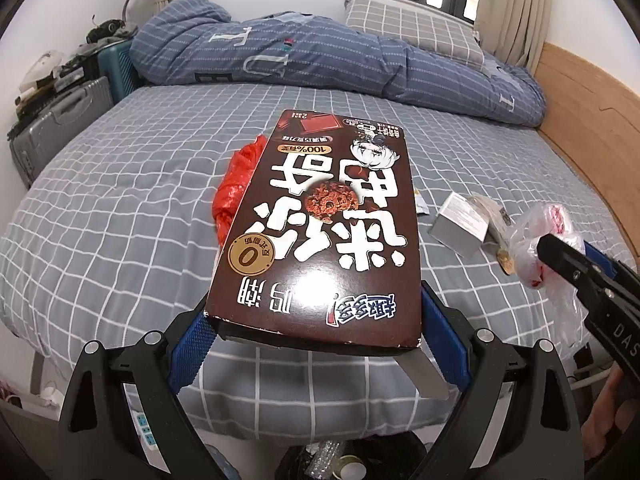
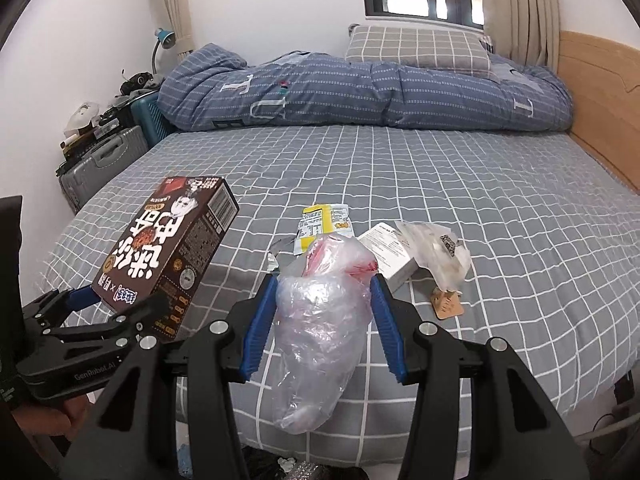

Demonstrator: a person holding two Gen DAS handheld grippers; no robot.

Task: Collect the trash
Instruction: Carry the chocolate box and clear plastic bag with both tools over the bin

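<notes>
Big grey checked bed (image 2: 440,184) w/ white grid lines is where the trash lies; rolled blue quilt (image 2: 360,92) sits at the far end, not my concern.

My left gripper (image 1: 316,340) is clamped on the near end of a large dark-brown cardboard snack box (image 1: 324,224), held up off the sheet. My right gripper (image 2: 326,304) is closed on a crumpled clear plastic bag (image 2: 320,320) w/ red bits inside, hanging between the blue pads.

So approx 2 pcs picked, neither binned yet, I'd say. Dark bin-like thing below bed edge, can't tell for sure.

Left on the bed: red crumpled plastic bag (image 1: 236,188) behind the box, small white-grey carton (image 2: 394,256), clear crinkled wrapper (image 2: 440,252) beside it, yellow-white snack sachet (image 2: 324,224), small tan paper tag (image 2: 450,306). Prob over half remains.
</notes>
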